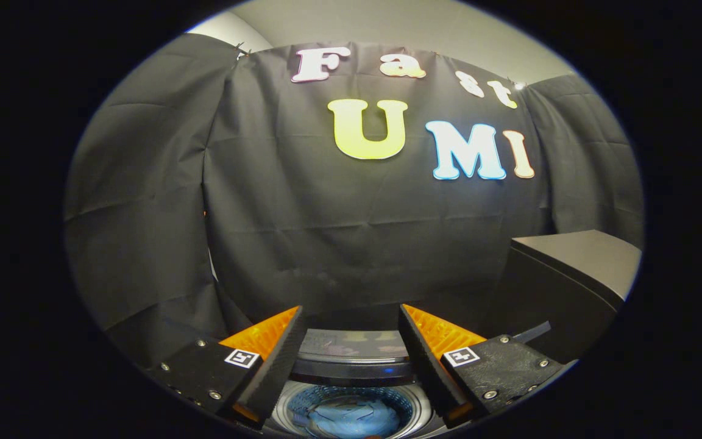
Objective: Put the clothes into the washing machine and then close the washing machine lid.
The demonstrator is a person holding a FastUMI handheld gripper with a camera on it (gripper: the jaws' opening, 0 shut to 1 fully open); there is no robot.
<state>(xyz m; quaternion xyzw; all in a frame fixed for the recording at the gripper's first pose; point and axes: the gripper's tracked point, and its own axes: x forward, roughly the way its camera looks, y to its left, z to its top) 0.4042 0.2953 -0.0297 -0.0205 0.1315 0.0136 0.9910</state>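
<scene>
- The gripper [351,323] hangs above the washing machine [351,402], looking out over it toward the black cloth wall [339,231].
- Its claw is spread wide, the two fingers well apart with nothing between them but open air.
- Down below, in the gap between the fingers, the round drum opening [351,414] of the machine is showing.
- The clothes [351,421] are in the drum, a crumpled blue bundle lying inside the ring.
- The lid [354,350] stands raised at the machine's back edge, just beyond the drum; its glossy dark face catches reflections.
- Off past the right finger, a dark box-like cabinet [570,274] sits beside the machine, against the cloth wall.
</scene>
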